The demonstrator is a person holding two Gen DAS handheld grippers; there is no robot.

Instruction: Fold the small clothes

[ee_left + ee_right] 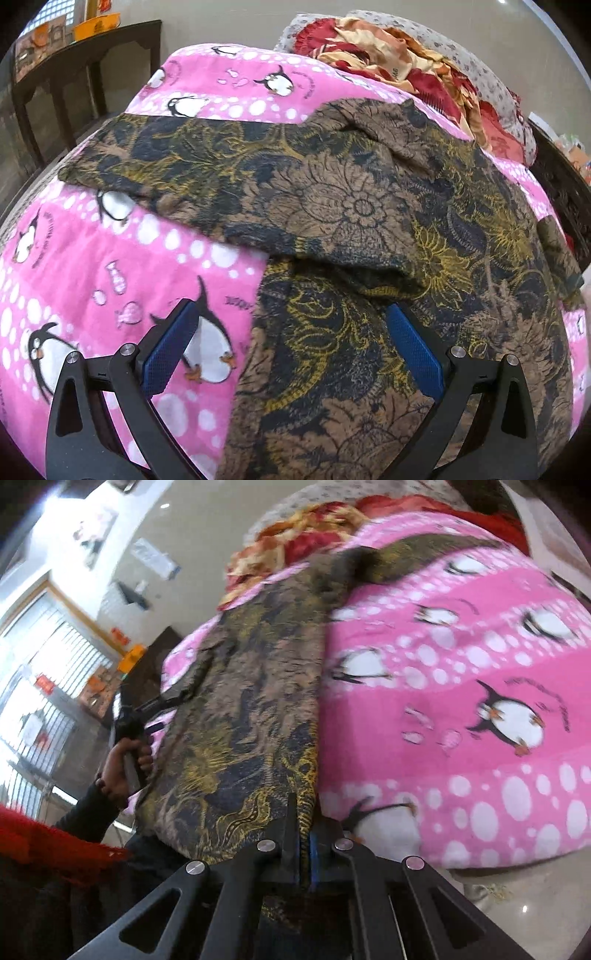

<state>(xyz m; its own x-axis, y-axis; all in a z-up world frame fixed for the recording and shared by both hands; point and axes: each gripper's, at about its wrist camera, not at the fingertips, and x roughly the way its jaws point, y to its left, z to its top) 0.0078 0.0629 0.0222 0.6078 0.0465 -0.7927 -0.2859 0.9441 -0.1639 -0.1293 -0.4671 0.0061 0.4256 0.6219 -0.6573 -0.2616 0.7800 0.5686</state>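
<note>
Lying soft and thin across a fuzzy pink blanket with penguins and white dots: a brown cloth with black and yellow flowers, one part folded over. Right gripper pinching its near edge, blue pads pressed together. Left gripper spread wide over cloth and blanket, holding nothing. Red crumpled bedding behind, dark wooden table by the wall. Blanket writing too blurry to read.
</note>
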